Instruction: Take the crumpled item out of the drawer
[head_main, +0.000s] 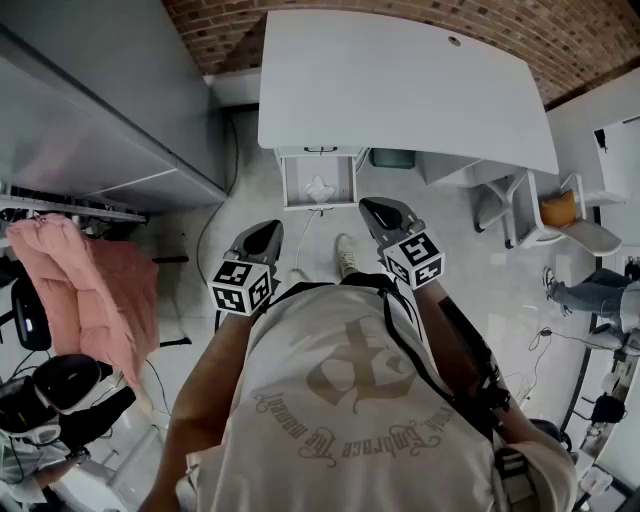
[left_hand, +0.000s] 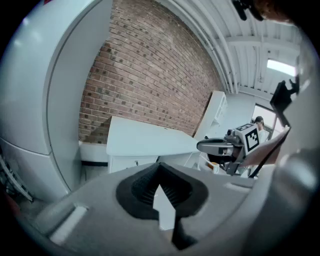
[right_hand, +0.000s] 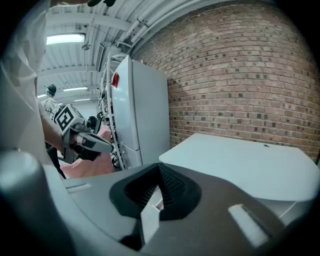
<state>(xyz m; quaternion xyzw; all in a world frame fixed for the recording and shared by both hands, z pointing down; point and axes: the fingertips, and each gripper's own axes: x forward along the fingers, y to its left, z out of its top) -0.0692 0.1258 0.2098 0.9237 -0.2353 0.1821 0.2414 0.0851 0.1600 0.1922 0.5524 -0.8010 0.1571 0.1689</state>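
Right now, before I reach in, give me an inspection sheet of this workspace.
Surface: white desk, nothing seen lying on top.
Job's things: drawer open under the desk; crumpled white item inside.
Clutter: pink cloth at left; chair at right.
Grippers: left gripper and right gripper short of the drawer, tongs together, empty.
Cables: dark cable left of the drawer.
Surroundings: brick wall, grey cabinet.

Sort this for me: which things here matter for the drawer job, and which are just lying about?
For the job: drawer, open; crumpled item inside it; left gripper and right gripper, both shut and empty.

Lying about: desk; pink cloth; chair; cabinet.
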